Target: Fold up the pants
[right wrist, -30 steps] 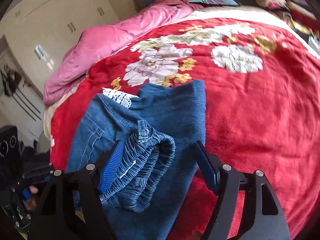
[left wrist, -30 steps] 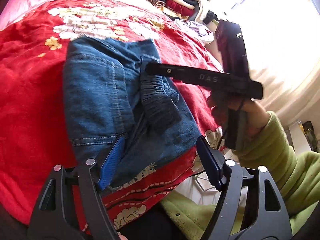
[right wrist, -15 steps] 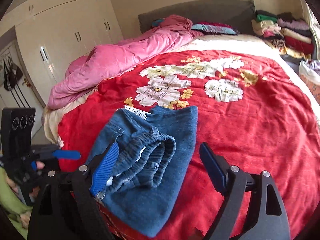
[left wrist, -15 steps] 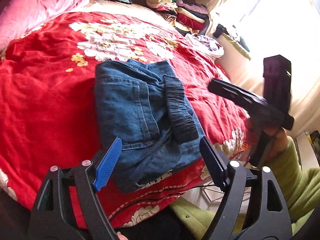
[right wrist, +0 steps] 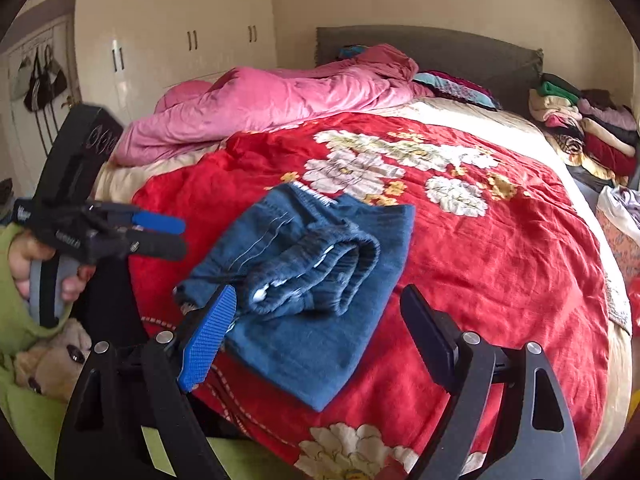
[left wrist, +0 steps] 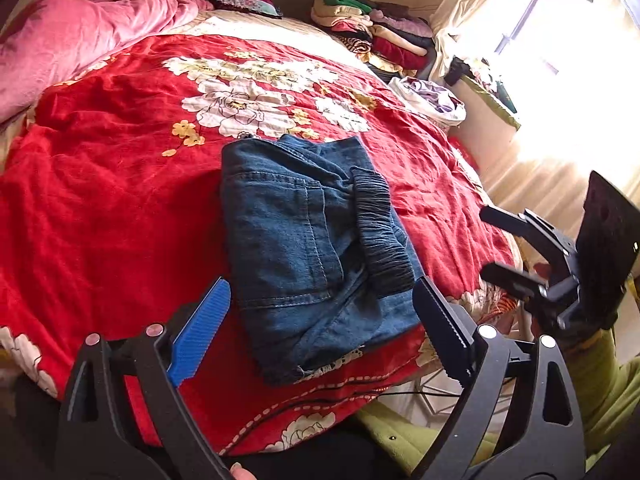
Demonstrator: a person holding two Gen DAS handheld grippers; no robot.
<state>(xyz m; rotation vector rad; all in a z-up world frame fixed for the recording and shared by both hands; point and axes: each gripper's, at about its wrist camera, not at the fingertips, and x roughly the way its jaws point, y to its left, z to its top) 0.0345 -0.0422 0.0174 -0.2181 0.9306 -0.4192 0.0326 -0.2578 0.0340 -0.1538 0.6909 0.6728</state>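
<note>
Lying on the red blanket (left wrist: 100, 216) with white and yellow flowers, the pants (left wrist: 312, 248) are blue denim and folded into a compact, thick bundle near the front edge of the bed. In the left wrist view a back pocket with light stitching faces up, and the dark gathered elastic waistband (left wrist: 380, 232) lies across the right part of the bundle. In the right wrist view the waistband is rolled over on top, and a smooth flat layer of denim spreads out under it toward the right.

No brand or label on the pants can be read. Some small light writing is on the body of the left gripper in the right wrist view, but it is too blurred to read.

The left gripper (left wrist: 320, 320) hovers above the near edge of the bundle; its jaws are opening, and they press on nothing. The right gripper (right wrist: 316, 332) also stands wide, apart from the cloth, with nothing held.

A white bag (left wrist: 432, 100) with pale purple cloth inside sits at the far right side of the bed. Beside the headboard a stack of folded clothes (left wrist: 372, 32) is piled, and a pink quilt (right wrist: 272, 100) lies crumpled at the far left.
</note>
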